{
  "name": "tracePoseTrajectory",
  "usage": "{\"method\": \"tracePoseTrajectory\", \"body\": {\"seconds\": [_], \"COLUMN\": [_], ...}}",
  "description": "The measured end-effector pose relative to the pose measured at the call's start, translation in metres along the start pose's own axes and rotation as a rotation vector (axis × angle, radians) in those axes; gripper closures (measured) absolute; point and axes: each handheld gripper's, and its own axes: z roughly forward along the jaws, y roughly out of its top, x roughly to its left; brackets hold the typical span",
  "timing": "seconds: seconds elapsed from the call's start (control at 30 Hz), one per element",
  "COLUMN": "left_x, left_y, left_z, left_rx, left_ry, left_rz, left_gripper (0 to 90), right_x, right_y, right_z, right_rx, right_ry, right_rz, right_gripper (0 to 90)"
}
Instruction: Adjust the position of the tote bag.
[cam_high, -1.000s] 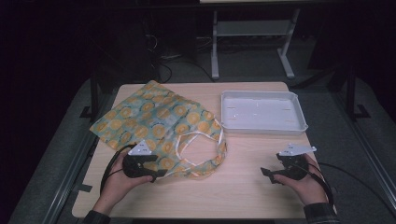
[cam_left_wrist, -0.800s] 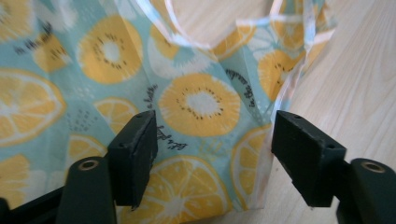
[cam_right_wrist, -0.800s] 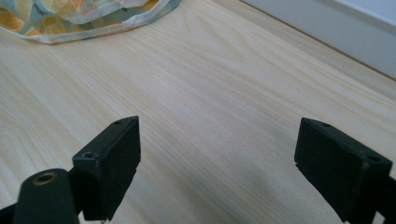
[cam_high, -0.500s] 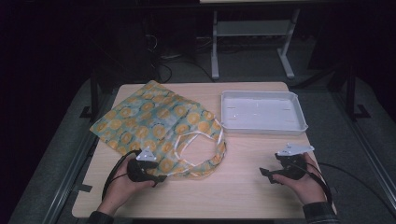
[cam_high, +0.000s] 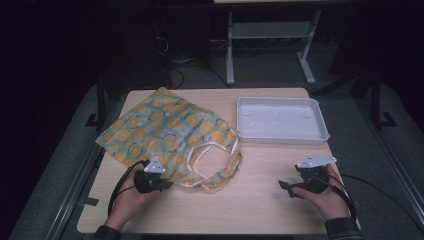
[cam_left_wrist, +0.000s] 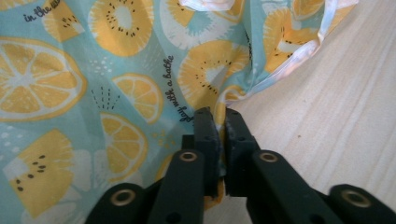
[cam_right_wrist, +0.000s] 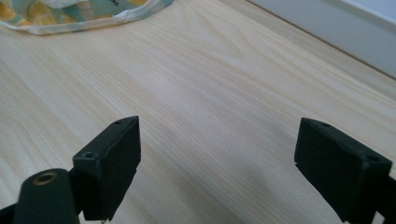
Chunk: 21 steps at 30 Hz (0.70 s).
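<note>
The left gripper, its jaws just closed, is pinching the fruit-print bag at its near edge; the right gripper is waiting wide open, empty. Judged next: lifting the fabric.

The tote bag runs past the left gripper view's top and left edges

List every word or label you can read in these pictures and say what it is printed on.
"in the su", cut off by the frame edge: on the fruit-print bag, top left in the left gripper view.
"with a bathe": on the same bag, running toward the left gripper.
Next word, partly hidden: unreadable.
</note>
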Motion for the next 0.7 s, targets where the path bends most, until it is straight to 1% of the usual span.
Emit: {"method": "tracePoseTrajectory", "body": {"seconds": [0.07,0.1,0.13,0.17,0.2,0.23,0.27,0.3,0.37,0.4,0.43,0.5,0.53,0.57,0.67,0.7], "left_x": [0.000,0.000,0.000,-0.001,-0.001,-0.001,-0.001,-0.001,-0.002,-0.002,-0.002,-0.002,-0.002,-0.003,-0.003,-0.004], "left_y": [0.000,-0.001,-0.001,-0.001,-0.001,-0.003,-0.003,-0.005,-0.007,-0.009,-0.014,-0.016,-0.018,-0.023,-0.027,-0.030], "left_z": [0.000,-0.001,-0.001,-0.002,-0.002,-0.004,-0.004,-0.008,-0.010,-0.012,-0.017,-0.019,-0.022,-0.026,-0.030,-0.031], "left_rx": [-0.001,0.006,0.006,0.009,0.009,-0.006,-0.006,-0.009,-0.011,-0.010,-0.009,-0.006,-0.005,-0.003,-0.001,-0.004], "left_ry": [-0.009,-0.023,-0.023,-0.035,-0.035,-0.051,-0.051,-0.061,-0.064,-0.066,-0.069,-0.070,-0.072,-0.074,-0.071,-0.073], "left_rz": [-0.014,-0.023,-0.023,-0.035,-0.035,-0.056,-0.056,-0.064,-0.069,-0.073,-0.080,-0.079,-0.081,-0.087,-0.097,-0.104], "left_gripper": [87.8,88.2,88.3,88.3,88.3,88.3,88.3,88.3,88.3,88.4,88.4,88.4,88.4,88.4,88.4,88.4], "right_x": [0.000,0.000,0.000,0.001,0.001,0.001,0.001,0.002,0.002,0.003,0.004,0.004,0.005,0.006,0.008,0.008], "right_y": [0.000,0.000,0.000,0.001,0.001,0.002,0.002,0.004,0.005,0.008,0.009,0.010,0.012,0.014,0.017,0.019], "right_z": [0.000,0.000,0.000,0.000,0.000,0.001,0.001,0.001,0.001,0.002,0.004,0.005,0.006,0.008,0.010,0.013], "right_rx": [0.001,0.002,0.002,0.003,0.003,0.000,0.000,-0.005,-0.011,-0.012,-0.014,-0.014,-0.016,-0.010,-0.008,-0.007], "right_ry": [0.000,-0.001,-0.001,-0.001,-0.001,0.001,0.001,0.001,0.003,0.015,0.017,0.023,0.029,0.041,0.054,0.069], "right_rz": [-0.004,-0.008,-0.008,-0.010,-0.010,-0.013,-0.013,-0.007,-0.009,-0.015,-0.021,-0.025,-0.034,-0.033,-0.037,-0.041], "right_gripper": [14.2,14.4,14.4,14.7,14.7,15.4,15.4,16.4,17.0,17.6,17.6,17.8,17.8,18.2,18.7,19.1]}}
